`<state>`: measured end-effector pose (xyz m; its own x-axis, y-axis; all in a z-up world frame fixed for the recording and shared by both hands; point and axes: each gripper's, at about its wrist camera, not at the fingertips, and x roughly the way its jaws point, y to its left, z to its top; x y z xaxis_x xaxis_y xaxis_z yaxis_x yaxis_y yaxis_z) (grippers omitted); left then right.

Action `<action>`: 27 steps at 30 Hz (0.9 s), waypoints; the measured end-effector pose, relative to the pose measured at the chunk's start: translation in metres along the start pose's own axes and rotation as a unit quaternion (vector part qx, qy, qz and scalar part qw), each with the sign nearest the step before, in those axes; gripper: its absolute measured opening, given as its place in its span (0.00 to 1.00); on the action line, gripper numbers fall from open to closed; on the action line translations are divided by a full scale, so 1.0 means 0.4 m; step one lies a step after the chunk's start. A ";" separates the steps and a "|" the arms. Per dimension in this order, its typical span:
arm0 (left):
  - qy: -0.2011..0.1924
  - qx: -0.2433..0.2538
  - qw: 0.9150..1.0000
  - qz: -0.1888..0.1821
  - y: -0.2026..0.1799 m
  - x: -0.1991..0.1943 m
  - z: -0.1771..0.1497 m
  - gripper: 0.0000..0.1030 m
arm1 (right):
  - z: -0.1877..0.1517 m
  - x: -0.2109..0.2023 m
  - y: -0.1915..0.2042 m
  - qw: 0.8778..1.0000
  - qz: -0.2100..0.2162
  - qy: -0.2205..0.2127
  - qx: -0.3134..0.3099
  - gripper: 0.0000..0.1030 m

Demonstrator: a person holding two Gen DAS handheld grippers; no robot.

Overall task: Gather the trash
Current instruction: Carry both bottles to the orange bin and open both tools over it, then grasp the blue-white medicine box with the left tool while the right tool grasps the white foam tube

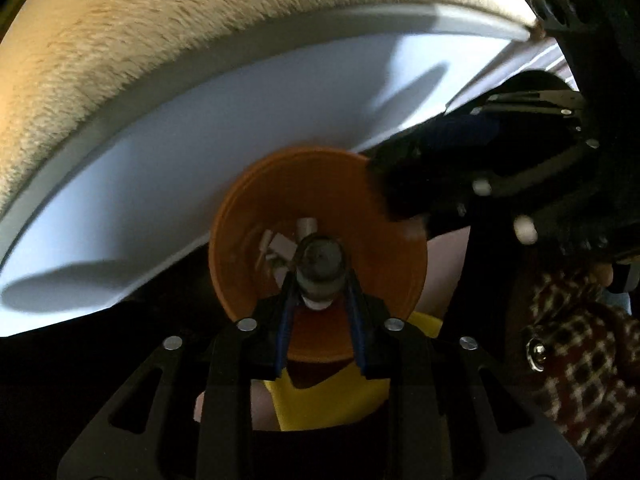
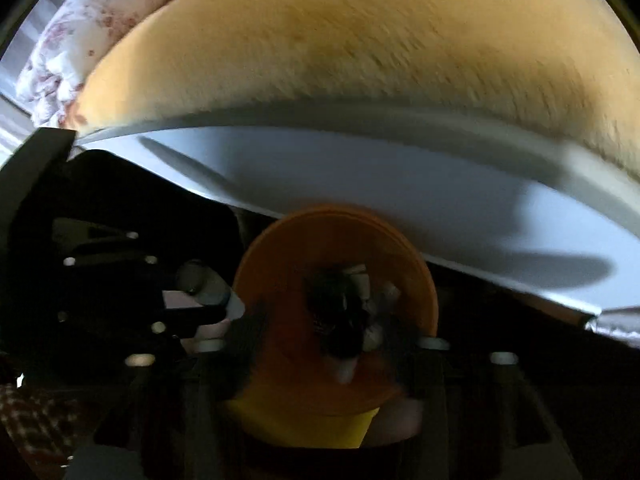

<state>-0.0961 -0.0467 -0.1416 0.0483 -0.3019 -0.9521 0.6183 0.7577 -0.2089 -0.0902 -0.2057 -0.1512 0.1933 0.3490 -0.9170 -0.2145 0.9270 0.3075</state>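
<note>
Left gripper (image 1: 320, 276), in its own wrist view, pinches a small grey, rounded piece of trash (image 1: 319, 266) between its blue-padded fingers (image 1: 285, 320), and it holds that piece right over the mouth of an orange bowl (image 1: 248, 240), presumably so the scrap can fall in among the pale bits (image 1: 280, 246) already lying at the bottom. Beyond the bowl a white tabletop (image 1: 200, 152) curves away against a cream shaggy blanket (image 1: 160, 40); the bowl sits off the table edge, apparently resting on a yellow thing (image 1: 320, 404) below it, though what bears it is mostly hidden. From the upper right the right gripper (image 1: 396, 184) enters as a dark, blurred mass touching the bowl's rim, and its fingertips cannot be separated there. A checked cloth (image 1: 580, 360) shows at the right edge. Moving to the right wrist view, heavy motion blur smears nearly everything near the lens: the right gripper (image 2: 344, 328) hangs over the same orange bowl (image 2: 280, 280), with something dark (image 2: 340, 320) and a few white scraps (image 2: 380, 300) in front of it, but whether its jaws are spread or clamped on anything cannot be told. The left gripper (image 2: 224, 300) shows dimly at the bowl's left rim, and a floral cloth (image 2: 80, 32) is cut off in the corner.
</note>
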 end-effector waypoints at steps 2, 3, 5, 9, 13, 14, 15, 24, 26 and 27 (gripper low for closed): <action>-0.002 0.001 1.000 0.015 -0.001 -0.002 -0.001 0.55 | 0.000 -0.009 -0.005 1.000 -0.010 -0.008 -0.003 0.75; -0.006 0.001 1.000 0.020 0.000 -0.004 0.000 0.58 | 0.000 -0.016 -0.007 1.000 -0.010 -0.013 -0.001 0.75; -0.011 0.000 1.000 0.015 0.000 -0.012 -0.001 0.58 | 0.005 -0.038 -0.015 1.000 0.000 -0.027 0.004 0.75; -0.050 -0.002 0.999 0.010 0.009 -0.067 -0.013 0.58 | 0.019 -0.096 -0.018 0.998 0.010 -0.065 0.002 0.75; -0.140 0.004 0.989 0.040 0.023 -0.190 0.023 0.58 | 0.055 -0.189 -0.010 0.992 0.020 -0.128 -0.009 0.76; -0.159 0.002 0.986 0.050 0.032 -0.218 0.035 0.58 | 0.069 -0.213 -0.009 0.989 0.021 -0.145 -0.011 0.77; -0.177 -0.001 0.982 0.061 0.045 -0.248 0.048 0.58 | 0.086 -0.248 -0.004 0.985 0.018 -0.170 -0.015 0.78; -0.283 -0.144 0.938 0.141 0.318 -0.435 0.287 0.61 | 0.213 -0.378 0.022 0.962 0.003 -0.271 -0.035 0.79; -0.295 -0.168 0.928 0.151 0.373 -0.455 0.324 0.61 | 0.224 -0.384 0.020 0.961 0.004 -0.274 -0.042 0.79; -0.300 -0.177 0.924 0.158 0.400 -0.464 0.342 0.61 | 0.234 -0.383 0.018 0.960 0.002 -0.275 -0.045 0.79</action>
<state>0.1011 0.0513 0.0323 0.6739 -0.2193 -0.7056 0.2083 0.9726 -0.1033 -0.0316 -0.2394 0.0154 0.6630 0.3956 -0.6356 -0.2938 0.9184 0.2651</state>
